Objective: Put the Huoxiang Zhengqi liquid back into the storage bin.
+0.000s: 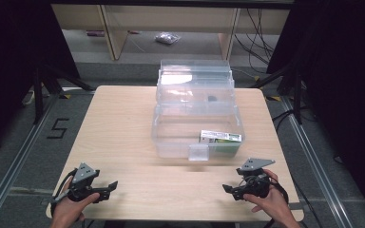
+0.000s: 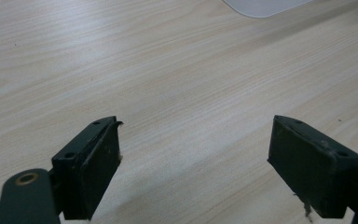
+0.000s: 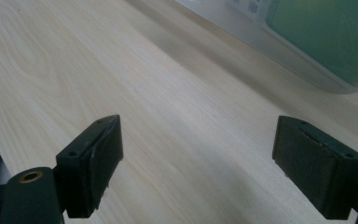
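A clear plastic storage box (image 1: 171, 142) stands at the middle of the wooden table (image 1: 119, 123), its lid (image 1: 195, 78) swung up at the back. Inside, at the front right, lies a green and white carton (image 1: 221, 138); through the box wall it reads as a green patch (image 3: 321, 32). A small dark item (image 1: 212, 99) shows behind the lid. My left gripper (image 1: 110, 186) rests near the table's front left, held by a hand, jaws open over bare wood (image 2: 196, 135). My right gripper (image 1: 228, 189) rests at the front right, open, empty (image 3: 198, 149), close to the box's corner.
A box corner (image 2: 261, 5) edges the left gripper view. Beyond the table stand wooden shelf legs (image 1: 114, 33), cables (image 1: 259, 33) and a plastic bag (image 1: 167, 38) on the floor. Black tripod legs (image 1: 47, 80) flank the table. A "5" (image 1: 57, 128) marks the floor at left.
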`<state>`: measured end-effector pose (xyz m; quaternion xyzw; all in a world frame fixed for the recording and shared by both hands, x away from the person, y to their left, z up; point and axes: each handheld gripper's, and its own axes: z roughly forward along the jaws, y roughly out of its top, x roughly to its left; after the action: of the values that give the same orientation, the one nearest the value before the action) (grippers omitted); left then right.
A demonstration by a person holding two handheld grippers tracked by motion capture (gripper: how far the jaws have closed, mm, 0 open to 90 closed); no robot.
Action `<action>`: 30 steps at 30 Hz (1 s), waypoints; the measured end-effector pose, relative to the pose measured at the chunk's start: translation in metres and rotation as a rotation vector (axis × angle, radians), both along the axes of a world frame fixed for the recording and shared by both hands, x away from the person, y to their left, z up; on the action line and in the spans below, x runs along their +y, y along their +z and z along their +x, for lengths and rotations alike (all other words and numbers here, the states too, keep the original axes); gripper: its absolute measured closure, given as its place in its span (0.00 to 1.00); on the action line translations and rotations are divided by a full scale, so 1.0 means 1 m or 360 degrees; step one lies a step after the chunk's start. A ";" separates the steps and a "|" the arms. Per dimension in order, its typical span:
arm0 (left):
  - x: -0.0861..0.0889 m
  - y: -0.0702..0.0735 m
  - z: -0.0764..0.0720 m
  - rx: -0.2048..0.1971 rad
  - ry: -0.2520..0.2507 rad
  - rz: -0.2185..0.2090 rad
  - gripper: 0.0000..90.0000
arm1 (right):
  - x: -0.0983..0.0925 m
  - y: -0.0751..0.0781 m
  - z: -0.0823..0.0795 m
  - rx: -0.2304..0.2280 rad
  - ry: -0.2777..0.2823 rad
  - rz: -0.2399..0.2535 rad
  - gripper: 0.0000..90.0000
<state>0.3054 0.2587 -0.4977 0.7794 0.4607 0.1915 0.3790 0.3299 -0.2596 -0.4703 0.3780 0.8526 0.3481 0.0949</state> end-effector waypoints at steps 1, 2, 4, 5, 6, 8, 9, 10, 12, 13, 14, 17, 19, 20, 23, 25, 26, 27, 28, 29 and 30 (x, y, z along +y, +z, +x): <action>0.000 0.000 0.000 -0.0001 -0.0002 -0.0001 0.18 | -0.003 0.000 -0.001 0.0005 0.0008 -0.0025 0.19; 0.000 0.000 0.000 -0.0001 -0.0002 -0.0001 0.18 | -0.003 0.000 -0.001 0.0005 0.0008 -0.0025 0.19; 0.000 0.000 0.000 0.0001 -0.0004 0.0000 0.18 | -0.004 -0.004 -0.002 -0.0021 -0.0009 -0.0025 0.19; 0.000 0.000 0.000 0.0001 0.0000 -0.0002 0.18 | -0.005 -0.004 -0.003 0.0002 -0.0016 -0.0026 0.19; 0.000 0.000 0.000 0.0001 -0.0001 -0.0001 0.18 | -0.006 -0.005 -0.003 0.0011 -0.0002 -0.0042 0.19; 0.000 0.000 0.000 0.0001 -0.0001 0.0000 0.18 | -0.007 -0.008 -0.004 -0.0019 -0.0015 -0.0038 0.19; 0.000 0.000 0.000 0.0000 -0.0001 -0.0002 0.18 | -0.007 -0.009 -0.004 -0.0016 -0.0015 -0.0053 0.19; 0.000 0.000 0.000 0.0001 -0.0001 -0.0002 0.18 | -0.008 -0.011 -0.004 -0.0033 -0.0008 -0.0062 0.19; 0.000 0.000 0.000 0.0000 -0.0001 -0.0002 0.18 | -0.009 -0.009 -0.005 0.0016 -0.0029 -0.0084 0.19; 0.000 0.000 0.000 -0.0001 -0.0002 -0.0002 0.18 | -0.010 -0.010 -0.005 -0.0006 -0.0018 -0.0089 0.19; 0.000 0.000 0.000 -0.0001 -0.0001 -0.0003 0.18 | -0.010 -0.011 -0.006 0.0013 -0.0034 -0.0080 0.19; 0.000 0.000 0.000 0.0000 -0.0002 -0.0001 0.18 | -0.011 -0.014 -0.004 -0.0006 0.0015 -0.0087 0.19; 0.000 0.000 0.000 0.0000 -0.0002 -0.0001 0.18 | -0.011 -0.015 -0.006 -0.0019 -0.0028 -0.0080 0.19; 0.000 0.000 0.000 0.0000 -0.0003 0.0001 0.18 | -0.011 -0.015 -0.006 -0.0019 -0.0028 -0.0080 0.19; 0.000 0.000 0.000 0.0003 -0.0006 0.0005 0.18 | -0.012 -0.015 -0.005 -0.0003 -0.0001 -0.0090 0.19; 0.000 0.000 0.000 0.0004 -0.0008 0.0005 0.18 | -0.012 -0.017 -0.005 -0.0036 -0.0028 -0.0083 0.19; 0.000 0.000 0.000 0.0002 -0.0005 0.0005 0.18 | -0.012 -0.016 -0.006 -0.0019 -0.0040 -0.0079 0.19; 0.000 0.000 0.000 0.0000 -0.0003 0.0000 0.18 | -0.013 -0.015 -0.006 -0.0003 -0.0044 -0.0094 0.19; 0.000 0.000 0.000 0.0000 -0.0004 0.0001 0.18 | -0.013 -0.015 -0.006 -0.0003 -0.0044 -0.0094 0.19; 0.000 0.000 0.000 0.0005 -0.0010 0.0008 0.18 | -0.014 -0.015 -0.005 0.0000 -0.0052 -0.0091 0.19; 0.000 0.000 0.000 0.0005 -0.0010 0.0008 0.18 | -0.014 -0.015 -0.005 0.0000 -0.0052 -0.0091 0.19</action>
<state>0.3054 0.2587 -0.4975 0.7821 0.4583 0.1903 0.3769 0.3245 -0.2733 -0.4855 0.3891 0.8559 0.3221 0.1112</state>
